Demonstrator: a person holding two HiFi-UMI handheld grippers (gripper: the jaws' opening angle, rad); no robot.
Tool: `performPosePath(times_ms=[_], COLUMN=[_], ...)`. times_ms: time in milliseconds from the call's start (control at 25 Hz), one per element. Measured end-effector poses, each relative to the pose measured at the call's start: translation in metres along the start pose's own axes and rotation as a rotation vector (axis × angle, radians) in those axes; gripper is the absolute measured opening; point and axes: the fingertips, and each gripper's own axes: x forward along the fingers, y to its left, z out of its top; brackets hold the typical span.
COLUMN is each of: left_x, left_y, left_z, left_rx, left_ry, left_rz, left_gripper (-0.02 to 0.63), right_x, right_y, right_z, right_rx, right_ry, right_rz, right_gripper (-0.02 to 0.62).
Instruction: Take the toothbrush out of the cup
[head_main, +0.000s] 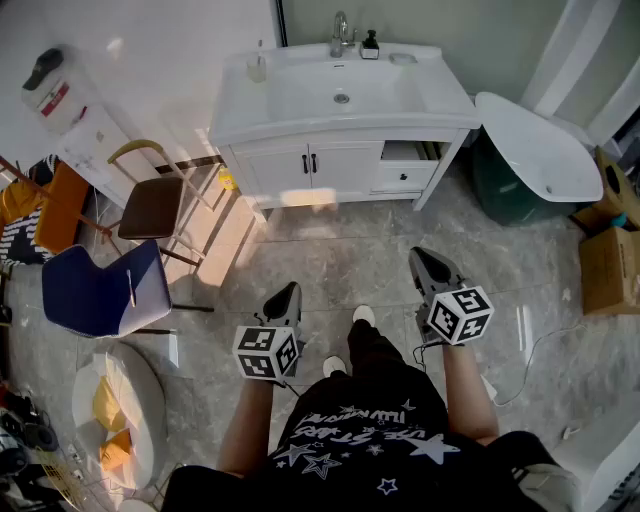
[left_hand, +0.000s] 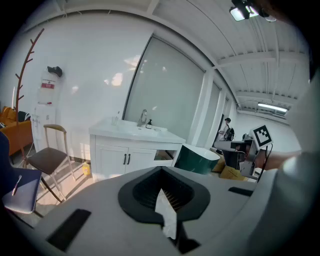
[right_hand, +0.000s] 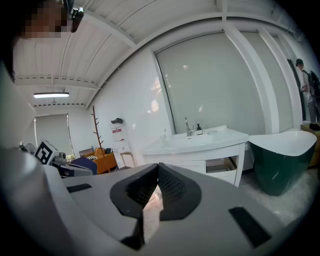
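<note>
**Toothbrush in cup on vanity; both claws closed, empty**

Counted one toothbrush (head_main: 260, 47) and one cup (head_main: 258, 70). Seen only as a thin pale stem, standing near upright in the small clear cup. Too small to tell the head or the colour. Found on top of the white vanity (head_main: 300, 122), at 10 o'clock from the basin (head_main: 342, 92), near the rear left corner.

Also counted on the vanity top: one faucet (head_main: 341, 35) at 12 o'clock of the basin, and one dark soap bottle (head_main: 370, 45) just beside it at 1 o'clock.

Counted two grippers, both at 6 o'clock of the vanity, well apart from it, over the grey floor (head_main: 340, 260), pointing toward 12 o'clock. Left gripper (head_main: 290, 292): closed tip to tip, gripping nothing. Right gripper (head_main: 425, 258): likewise closed, gripping nothing.

Counted around the vanity:
- one green bathtub (head_main: 530, 150) at 3 o'clock
- one brown chair (head_main: 150, 205) at 8 o'clock
- one blue chair (head_main: 95, 290) at 7 o'clock, farther out
- two cardboard boxes (head_main: 610, 270) at 4 o'clock
</note>
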Motion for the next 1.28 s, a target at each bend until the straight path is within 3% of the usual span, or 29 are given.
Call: performPosePath(times_ms=[400,680,960,1000,1080,1280], left_x=[-0.006,-0.022,-0.020,-0.017,-0.010,0.006], left_y=[-0.005,0.003,0.011,0.012,0.016,0.034], left_z=[0.011,-0.003,0.006,0.008,0.011,0.015], left_rx=[0.023,0.007,0.009,0.013,0.017,0.015], left_ry=[-0.023,-0.009,-0.026,-0.024,-0.019,-0.001], left_rz=[-0.002,0.008,0.005,0.005,0.008,0.032], left_gripper=[0.015,0.015,0.015,0.015,0.015,0.015], right_x=[-0.005,-0.001,0.012,0.017,0.028,0.067], right_y=[0.005,0.023,0.013,0.012,0.010,0.001], right_z=[0.006,0.000,0.004,0.004,0.002,-0.006], right_rx=[0.000,-0.014,0.010,0.019,0.040,0.050], right_ry=[-0.016,-0.004,-0.018,-0.012,0.006,0.046], right_rz=[-0.006,0.008,-0.054,-0.047,-0.027,-0.012], right_gripper=[0.014,0.014,0.017,0.038,0.174,0.282])
